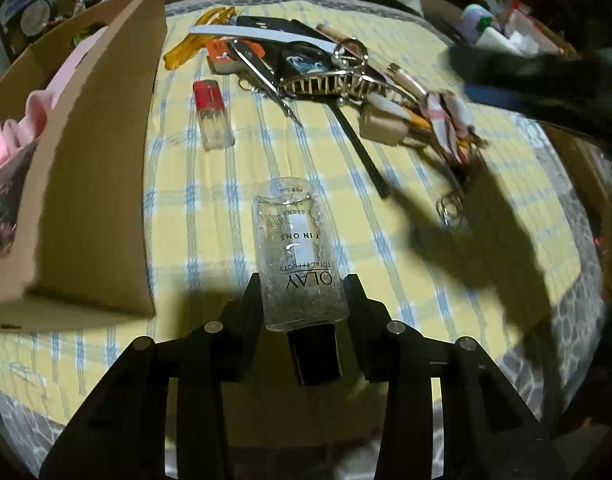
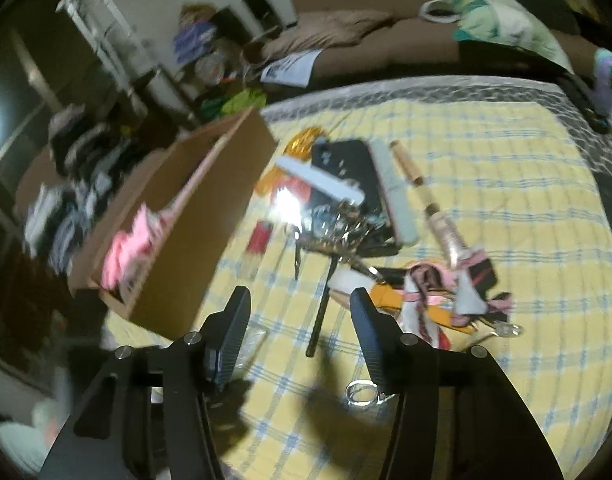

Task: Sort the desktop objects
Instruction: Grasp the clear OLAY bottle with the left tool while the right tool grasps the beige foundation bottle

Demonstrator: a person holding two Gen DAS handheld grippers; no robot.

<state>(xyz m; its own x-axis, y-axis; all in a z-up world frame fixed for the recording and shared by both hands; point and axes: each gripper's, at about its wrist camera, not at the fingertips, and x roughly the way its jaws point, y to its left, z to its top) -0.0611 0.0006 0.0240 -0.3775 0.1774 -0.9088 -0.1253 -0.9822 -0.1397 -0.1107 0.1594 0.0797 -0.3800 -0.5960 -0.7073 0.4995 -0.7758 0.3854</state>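
- The left gripper [image 1: 301, 284] is clamped on a clear Olay bottle [image 1: 295, 248], its black cap [image 1: 316, 354] nearest the camera, above the yellow checked cloth [image 1: 209, 208].
- The cardboard box [image 1: 93, 184] stands just to the left.
- The right gripper [image 2: 299, 300] has its jaws apart, nothing between them, above a black stick [image 2: 322, 308].
- The clutter pile [image 2: 338, 216] lies beyond.

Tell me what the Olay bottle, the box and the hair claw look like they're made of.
Olay bottle: clear glass or hard plastic, glossy; the checked cloth shows through it. Its cap looks like black plastic.
Box: plain brown cardboard, matte, with raw cut edges.
Hair claw: looks like gold-toned metal or metallised plastic; it glints, but the look leaves that open.
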